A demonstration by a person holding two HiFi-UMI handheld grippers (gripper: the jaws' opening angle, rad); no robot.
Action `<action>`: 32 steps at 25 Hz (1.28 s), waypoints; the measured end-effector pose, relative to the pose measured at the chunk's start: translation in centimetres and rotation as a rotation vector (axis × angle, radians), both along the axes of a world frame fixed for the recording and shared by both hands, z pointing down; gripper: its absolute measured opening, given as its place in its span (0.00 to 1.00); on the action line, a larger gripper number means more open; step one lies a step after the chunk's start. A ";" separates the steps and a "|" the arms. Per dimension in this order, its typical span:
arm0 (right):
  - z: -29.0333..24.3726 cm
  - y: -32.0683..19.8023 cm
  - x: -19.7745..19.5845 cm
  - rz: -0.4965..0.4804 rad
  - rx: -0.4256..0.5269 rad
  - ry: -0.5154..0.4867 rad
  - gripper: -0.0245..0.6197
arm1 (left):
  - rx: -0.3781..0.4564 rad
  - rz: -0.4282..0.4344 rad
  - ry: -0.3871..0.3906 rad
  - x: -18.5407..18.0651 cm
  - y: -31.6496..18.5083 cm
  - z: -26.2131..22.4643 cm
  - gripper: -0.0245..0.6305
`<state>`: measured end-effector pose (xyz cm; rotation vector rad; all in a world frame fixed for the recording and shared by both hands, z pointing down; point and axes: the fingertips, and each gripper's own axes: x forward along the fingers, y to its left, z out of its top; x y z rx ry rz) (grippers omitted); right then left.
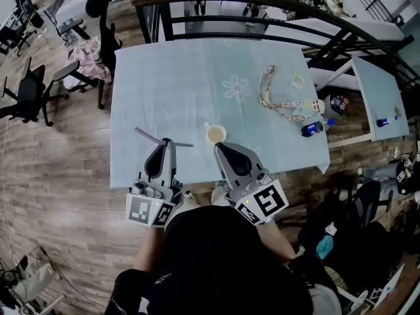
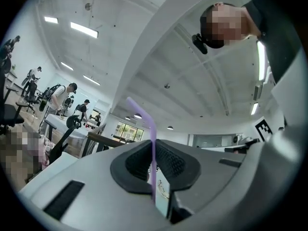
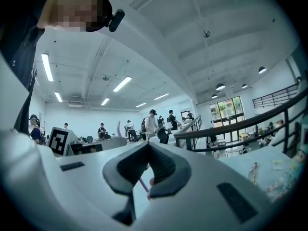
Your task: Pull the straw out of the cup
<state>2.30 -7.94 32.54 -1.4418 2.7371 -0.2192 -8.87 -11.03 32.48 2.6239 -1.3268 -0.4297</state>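
Note:
A small cream cup (image 1: 215,134) stands near the front edge of the pale blue table (image 1: 170,77). No straw is in it. The thin purple bendy straw (image 1: 147,136) hangs in the air left of the cup, with my left gripper (image 1: 168,142) shut on it. In the left gripper view the straw (image 2: 153,129) runs upright between the pads, its bent end at the top. My right gripper (image 1: 218,146) points at the cup from just in front of it, jaws together and apart from the cup. In the right gripper view a short purple piece (image 3: 143,184) shows in the slit below its tips.
A patterned lanyard (image 1: 279,100) and a blue bottle (image 1: 314,128) lie on the table's right part. A dark railing (image 1: 262,2) runs behind the table. Office chairs (image 1: 29,94) stand on the wooden floor to the left, a second table (image 1: 380,97) to the right.

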 end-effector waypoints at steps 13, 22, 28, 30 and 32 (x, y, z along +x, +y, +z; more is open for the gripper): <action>-1.4 4.7 -2.3 0.070 0.040 0.008 0.05 | 0.087 0.128 -0.031 -0.8 5.0 -2.8 0.08; -1.4 7.2 -2.9 0.122 0.057 0.009 0.05 | 0.092 0.183 -0.037 -1.0 7.4 -2.4 0.08; -1.9 8.9 -3.2 0.140 0.074 0.001 0.05 | 0.102 0.201 -0.045 -1.0 9.1 -2.6 0.08; -2.0 9.4 -3.2 0.149 0.080 0.001 0.05 | 0.104 0.213 -0.045 -0.8 9.6 -2.6 0.08; -1.9 9.9 -3.1 0.158 0.082 0.001 0.05 | 0.104 0.225 -0.043 -0.5 10.0 -2.4 0.08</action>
